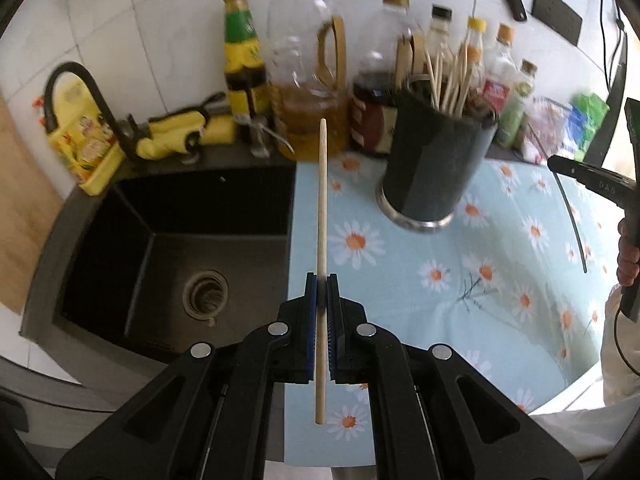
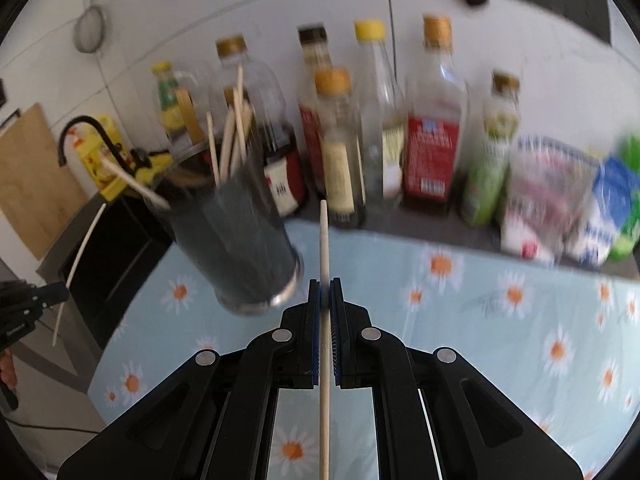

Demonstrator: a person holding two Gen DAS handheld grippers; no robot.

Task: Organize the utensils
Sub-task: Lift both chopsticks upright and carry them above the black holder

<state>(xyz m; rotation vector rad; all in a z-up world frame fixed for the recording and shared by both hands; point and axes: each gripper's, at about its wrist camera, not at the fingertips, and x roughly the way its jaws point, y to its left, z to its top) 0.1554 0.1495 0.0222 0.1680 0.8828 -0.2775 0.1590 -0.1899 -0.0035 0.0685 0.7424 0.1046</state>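
Note:
My left gripper point(image 1: 322, 280) is shut on a wooden chopstick point(image 1: 321, 208) that runs straight ahead between its blue pads, its tip above the sink's edge. In the right wrist view my right gripper point(image 2: 324, 283) is shut on another wooden chopstick point(image 2: 324, 248) in the same way. A dark utensil holder point(image 1: 434, 152) with a metal base stands on the daisy-print cloth, right of the left chopstick; several chopsticks and wooden utensils stick out of it. In the right wrist view the utensil holder point(image 2: 244, 236) is left of the held chopstick. The left gripper point(image 2: 60, 294) shows at that view's left edge, holding its chopstick point(image 2: 76, 268).
A black sink point(image 1: 168, 240) with a black faucet point(image 1: 80, 92) lies left of the cloth point(image 1: 500, 280). Several sauce and oil bottles point(image 2: 434, 120) line the tiled wall, with bags point(image 2: 560, 200) to the right. A cutting board point(image 2: 32, 184) leans at far left. The other gripper point(image 1: 592, 178) shows at right.

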